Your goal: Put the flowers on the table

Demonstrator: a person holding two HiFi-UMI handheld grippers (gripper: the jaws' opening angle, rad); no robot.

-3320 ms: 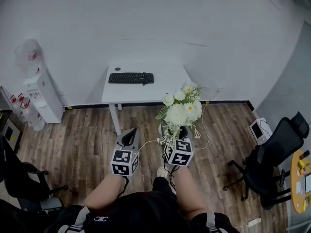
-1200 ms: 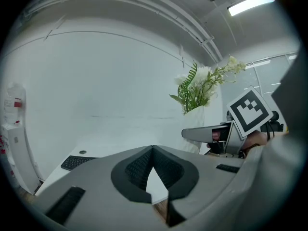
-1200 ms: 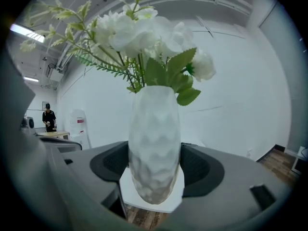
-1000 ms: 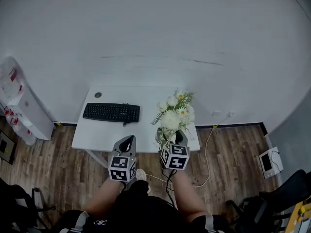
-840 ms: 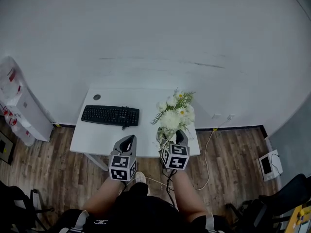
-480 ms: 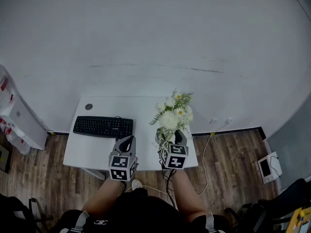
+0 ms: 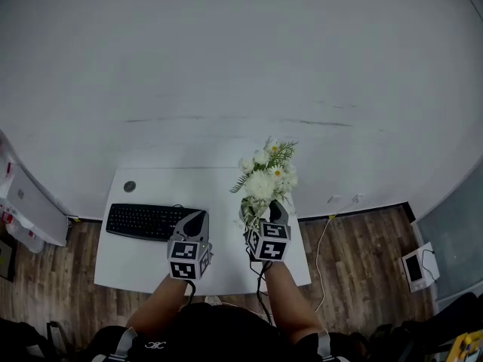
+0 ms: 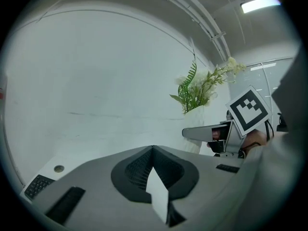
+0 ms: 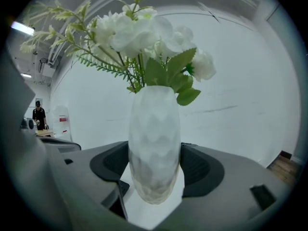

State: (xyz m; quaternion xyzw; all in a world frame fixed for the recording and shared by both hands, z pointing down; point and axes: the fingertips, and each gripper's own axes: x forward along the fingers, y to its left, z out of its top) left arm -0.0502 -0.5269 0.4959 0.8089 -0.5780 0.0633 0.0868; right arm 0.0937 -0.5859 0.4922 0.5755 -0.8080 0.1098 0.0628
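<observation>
A bunch of white flowers (image 7: 266, 179) with green sprigs stands in a white faceted vase (image 9: 154, 143). My right gripper (image 7: 266, 214) is shut on the vase body and holds it upright above the right part of the white table (image 7: 143, 266). In the right gripper view the vase fills the gap of the right gripper (image 9: 155, 171), and the flowers (image 9: 137, 30) rise above it. My left gripper (image 7: 195, 223) is shut and holds nothing, over the table beside a black keyboard (image 7: 147, 221). The left gripper view shows its jaws met, with the flowers (image 8: 202, 88) to the right.
A round grommet (image 7: 130, 186) sits at the table's back left corner. A white wall runs behind the table. A white cabinet (image 7: 19, 202) stands at the left, a cable (image 7: 323, 228) and a small white device (image 7: 416, 266) lie on the wood floor at the right.
The table has drawn closer and now lies under both grippers, where before they hung over the floor. The vase stays in the right gripper, the left stays shut.
</observation>
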